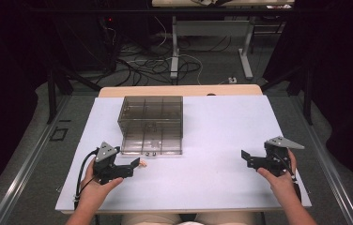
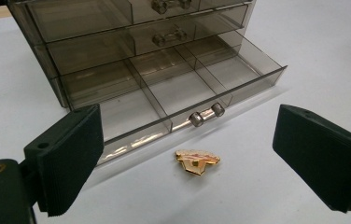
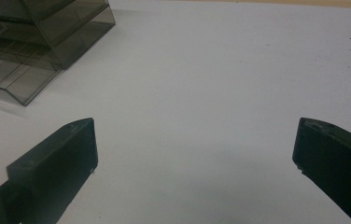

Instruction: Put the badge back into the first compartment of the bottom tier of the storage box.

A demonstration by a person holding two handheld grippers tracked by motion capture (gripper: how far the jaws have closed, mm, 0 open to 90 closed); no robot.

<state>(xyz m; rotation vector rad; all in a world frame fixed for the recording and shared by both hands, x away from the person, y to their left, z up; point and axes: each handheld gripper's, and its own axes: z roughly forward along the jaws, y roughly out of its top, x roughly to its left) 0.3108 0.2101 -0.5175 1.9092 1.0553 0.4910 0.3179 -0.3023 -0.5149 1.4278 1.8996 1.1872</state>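
A smoky clear drawer box [image 1: 150,115] stands on the white table top, its bottom drawer [image 2: 173,91] pulled out and showing several empty compartments. A small gold and pink pin [image 2: 197,161] lies on the table just in front of that drawer; from above the pin [image 1: 142,163] sits at the tip of my left gripper [image 1: 134,165]. My left gripper [image 2: 187,158] is open, its jaws wide on either side of the pin without touching it. Over at the right, my right gripper [image 1: 244,156] is open above bare table [image 3: 192,154], holding nothing.
The drawer box [image 3: 33,42] sits far left in the right gripper view. The white table top [image 1: 221,136] ends at a wooden edge [image 1: 179,90] at the back. Beyond it are cables on the floor [image 1: 151,63] and another table's legs [image 1: 246,56].
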